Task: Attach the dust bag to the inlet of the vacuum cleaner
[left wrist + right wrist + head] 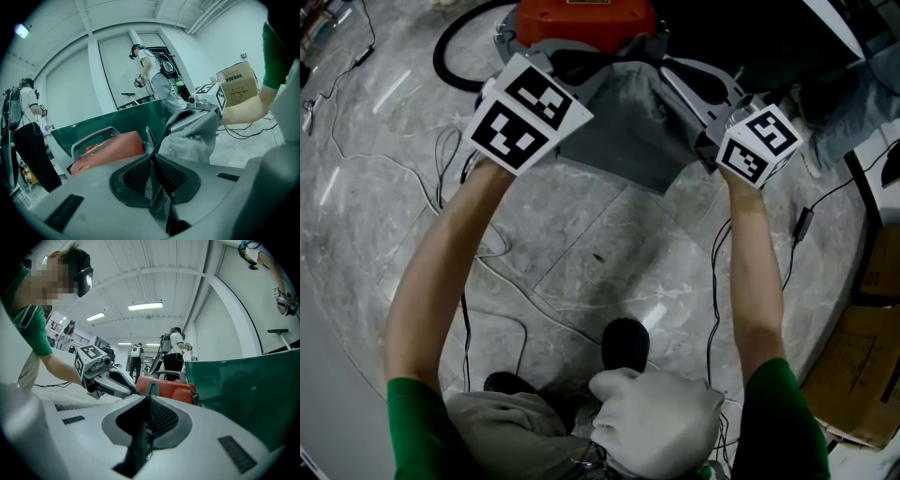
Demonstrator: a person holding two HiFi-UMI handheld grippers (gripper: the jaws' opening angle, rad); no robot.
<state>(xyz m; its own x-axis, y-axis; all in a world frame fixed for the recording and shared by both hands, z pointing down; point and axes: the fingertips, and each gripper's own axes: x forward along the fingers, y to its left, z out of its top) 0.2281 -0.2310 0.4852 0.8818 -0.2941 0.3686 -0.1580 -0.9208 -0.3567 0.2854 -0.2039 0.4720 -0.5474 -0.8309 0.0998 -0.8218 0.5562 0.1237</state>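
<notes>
Holding dust bag stretched between both grippers, over floor, just in front of red vacuum cleaner. Left gripper: jaws pinched on grey bag fabric. Right gripper: jaws nearly closed, apparently gripping a dark bag fold. Bag-to-cleaner contact unclear.

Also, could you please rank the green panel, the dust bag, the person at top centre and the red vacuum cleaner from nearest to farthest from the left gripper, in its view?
1. The dust bag, pinched in the left gripper, centre.
2. The red vacuum cleaner, just beyond, left.
3. The green panel, upright behind it.
4. The person at top centre, beyond the panel.
</notes>
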